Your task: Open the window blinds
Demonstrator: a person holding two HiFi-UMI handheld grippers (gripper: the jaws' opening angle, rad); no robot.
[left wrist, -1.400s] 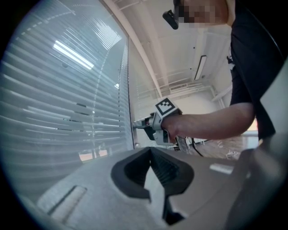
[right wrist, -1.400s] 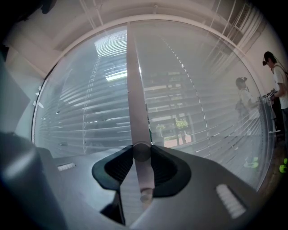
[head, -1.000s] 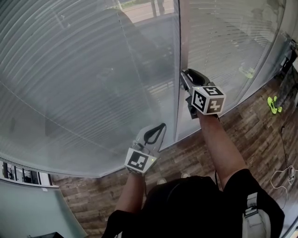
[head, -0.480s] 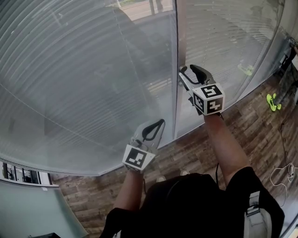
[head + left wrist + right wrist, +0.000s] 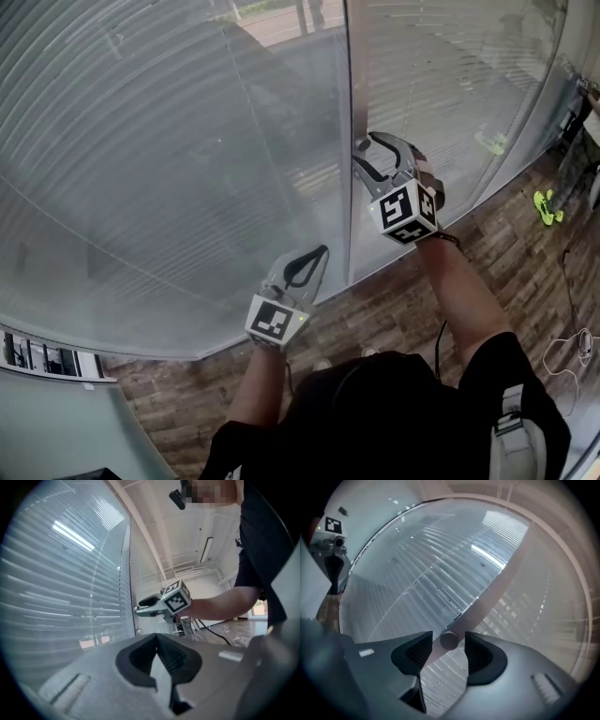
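Grey slatted blinds (image 5: 169,159) cover the big window, and a second set (image 5: 441,84) hangs right of the upright frame post (image 5: 354,75). My right gripper (image 5: 366,141) is held level against that post. Its jaws have just been opening, and my right gripper (image 5: 449,633) is now open. A small round rod end (image 5: 449,641) sits between the fingers with a gap on each side. My left gripper (image 5: 314,258) hangs lower, short of the glass, shut on nothing; the left gripper view shows its jaws (image 5: 157,637) meeting at the tips.
Wood-look floor (image 5: 487,244) runs along the foot of the windows. A bright green object (image 5: 546,206) lies on it at the right, and a thin cable (image 5: 572,352) trails near the person's side. A ledge (image 5: 56,361) lies at lower left.
The right gripper has rolled at the wrist so its marker cube faces another way. Its jaws have spread wider around the rod end. The left gripper has stayed put.
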